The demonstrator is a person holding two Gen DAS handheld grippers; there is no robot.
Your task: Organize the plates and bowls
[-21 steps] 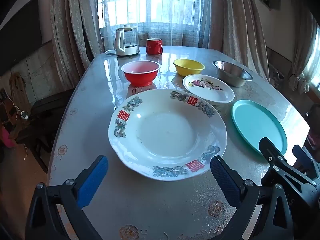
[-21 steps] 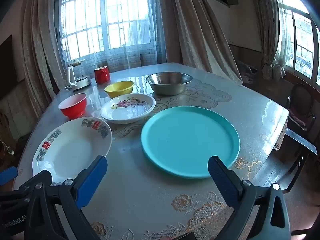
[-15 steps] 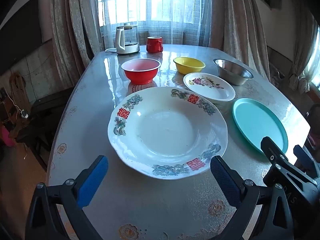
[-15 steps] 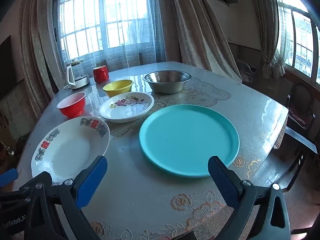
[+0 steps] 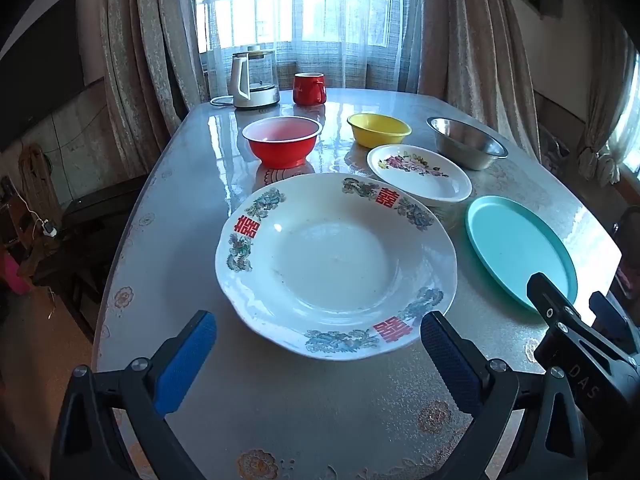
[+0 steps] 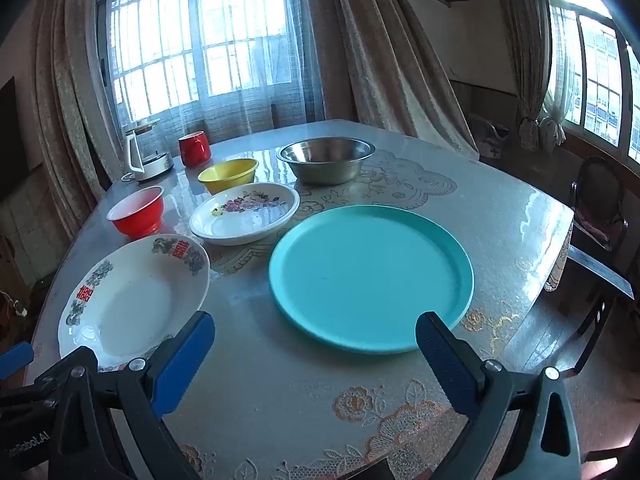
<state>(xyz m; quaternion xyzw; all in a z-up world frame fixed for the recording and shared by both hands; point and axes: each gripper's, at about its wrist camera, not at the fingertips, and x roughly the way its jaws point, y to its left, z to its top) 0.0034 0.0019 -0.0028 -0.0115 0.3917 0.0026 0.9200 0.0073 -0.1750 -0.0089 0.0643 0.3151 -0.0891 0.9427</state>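
Note:
A large white plate with red characters [image 5: 336, 264] [image 6: 132, 300] lies in front of my left gripper [image 5: 320, 354], which is open and empty just short of its near rim. A teal plate [image 6: 370, 276] [image 5: 520, 246] lies in front of my right gripper [image 6: 314, 352], also open and empty. Behind them are a small floral plate [image 5: 420, 172] [image 6: 246, 212], a red bowl [image 5: 282, 140] [image 6: 138, 210], a yellow bowl [image 5: 378, 128] [image 6: 228, 174] and a steel bowl [image 5: 466, 146] [image 6: 326, 158].
A kettle [image 5: 254, 76] [image 6: 146, 156] and a red mug [image 5: 308, 88] [image 6: 195, 148] stand at the table's far edge by the curtained window. A dark chair [image 6: 600, 216] stands off the table's right side. The table [image 5: 320, 408] has a patterned glossy cover.
Both grippers have edged forward a little toward the plates; the large white plate and the teal plate sit slightly closer in view. Nothing was grasped or moved.

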